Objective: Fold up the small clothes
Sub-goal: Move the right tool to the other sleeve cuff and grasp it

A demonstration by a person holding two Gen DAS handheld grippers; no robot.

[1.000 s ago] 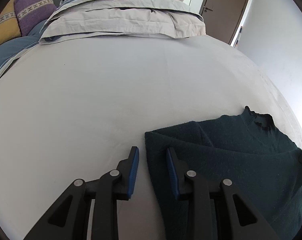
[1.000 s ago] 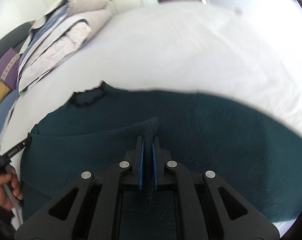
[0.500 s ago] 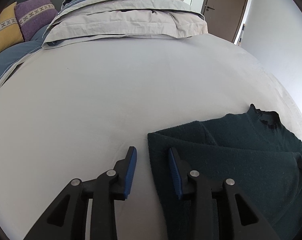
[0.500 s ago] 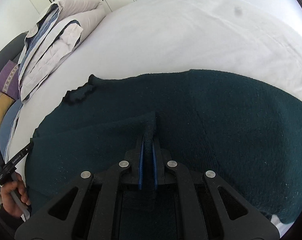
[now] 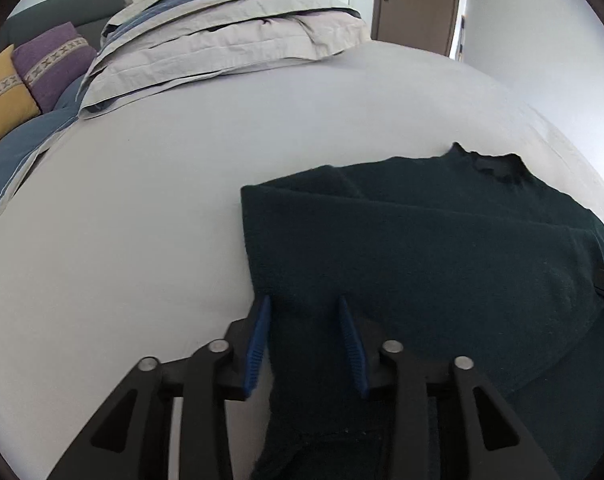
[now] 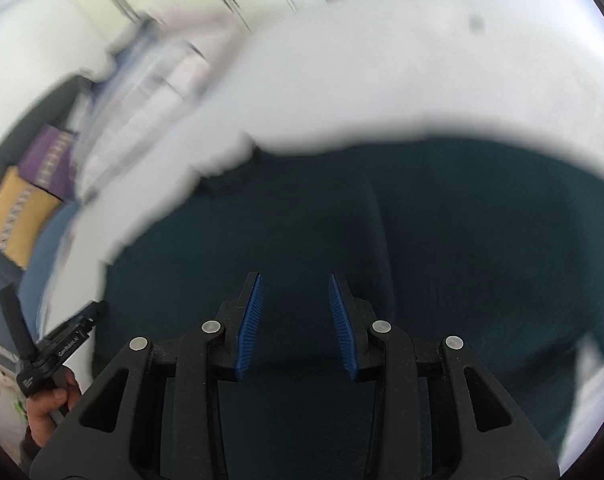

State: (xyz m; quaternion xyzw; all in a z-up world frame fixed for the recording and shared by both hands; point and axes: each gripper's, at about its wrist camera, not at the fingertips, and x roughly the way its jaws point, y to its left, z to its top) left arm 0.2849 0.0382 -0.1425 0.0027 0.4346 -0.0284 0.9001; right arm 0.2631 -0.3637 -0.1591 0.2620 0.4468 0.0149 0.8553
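A dark teal knitted sweater lies flat on the white bed sheet, its neck opening at the far right and one side folded over the body. My left gripper hovers over the sweater's left folded edge; its jaws are opening and the blue pads press on nothing. In the blurred right wrist view the sweater fills the lower half. My right gripper stands just above it, jaws opening, with no cloth between the pads.
A stack of folded grey and blue bedding sits at the far end of the bed. Purple and yellow cushions lie at the far left. A brown door stands behind. A hand holding the left gripper's handle shows at the lower left.
The right gripper let go of the pinched fold of sweater and its jaws parted. The left gripper shifted right, over the sweater's edge, and opened wider.
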